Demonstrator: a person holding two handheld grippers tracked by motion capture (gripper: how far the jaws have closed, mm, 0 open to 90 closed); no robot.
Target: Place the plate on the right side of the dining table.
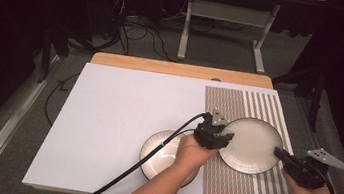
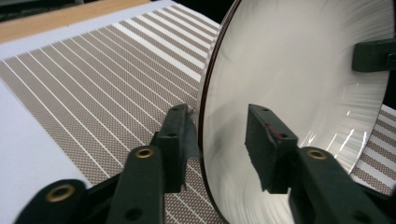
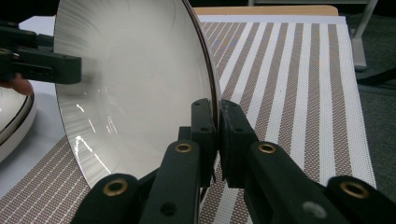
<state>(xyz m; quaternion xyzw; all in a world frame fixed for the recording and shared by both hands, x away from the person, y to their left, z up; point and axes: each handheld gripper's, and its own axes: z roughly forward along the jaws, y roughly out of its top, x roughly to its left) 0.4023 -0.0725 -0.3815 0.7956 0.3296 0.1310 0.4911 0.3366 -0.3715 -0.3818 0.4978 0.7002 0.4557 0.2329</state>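
A white plate (image 1: 252, 143) with a dark rim hangs over the striped placemat (image 1: 229, 185), between my two grippers. My right gripper (image 1: 279, 153) is shut on the plate's right rim; in the right gripper view its jaws (image 3: 217, 114) pinch the edge of the plate (image 3: 140, 79). My left gripper (image 1: 223, 135) is at the plate's left rim. In the left gripper view it (image 2: 217, 121) stands open astride the edge of the plate (image 2: 303, 93), one jaw outside by the rim, the other inside and apart from it.
A second white plate (image 1: 159, 158) lies on the white board (image 1: 118, 110) under the left forearm, just left of the placemat. The board's front edge is close to the hands. A wooden table strip (image 1: 178, 69) lies beyond the board.
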